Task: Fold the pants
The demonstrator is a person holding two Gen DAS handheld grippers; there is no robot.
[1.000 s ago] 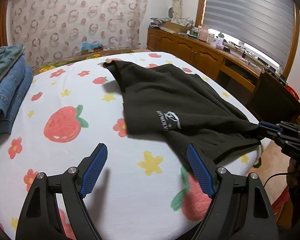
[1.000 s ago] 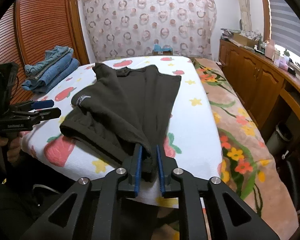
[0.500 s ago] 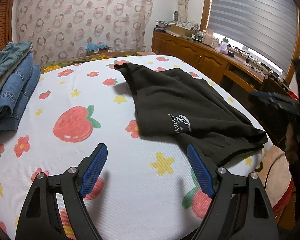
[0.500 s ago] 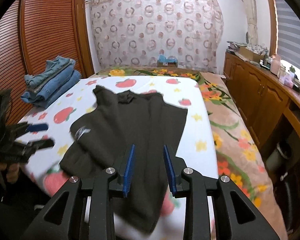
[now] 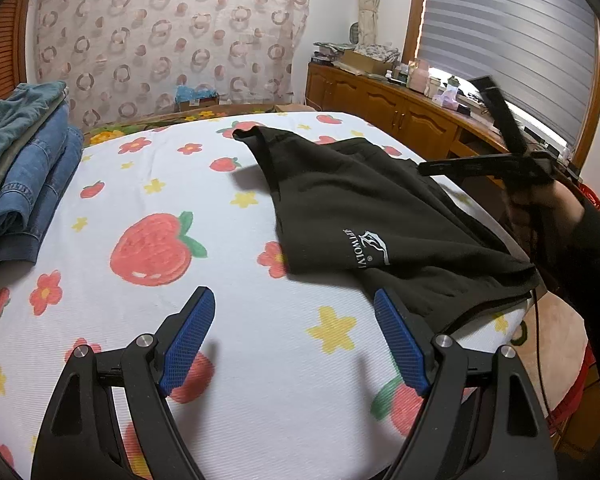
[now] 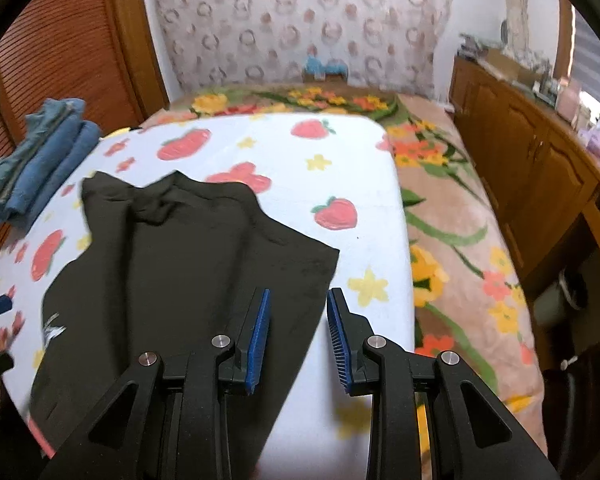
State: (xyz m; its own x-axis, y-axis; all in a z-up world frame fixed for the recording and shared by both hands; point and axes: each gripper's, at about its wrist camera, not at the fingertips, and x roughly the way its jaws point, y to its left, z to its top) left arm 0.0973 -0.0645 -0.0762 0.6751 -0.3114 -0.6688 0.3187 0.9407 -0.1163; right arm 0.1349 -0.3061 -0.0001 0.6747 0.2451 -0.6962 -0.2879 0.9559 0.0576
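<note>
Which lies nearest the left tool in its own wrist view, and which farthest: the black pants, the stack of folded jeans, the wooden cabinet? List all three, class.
1. black pants: just ahead, right of the left tool.
2. stack of folded jeans: far left on the bed.
3. wooden cabinet: beyond the bed, right, under the window.

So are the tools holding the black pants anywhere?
No. Both the left tool and right tool are open and empty; the black pants lie loose on the bed.
</note>
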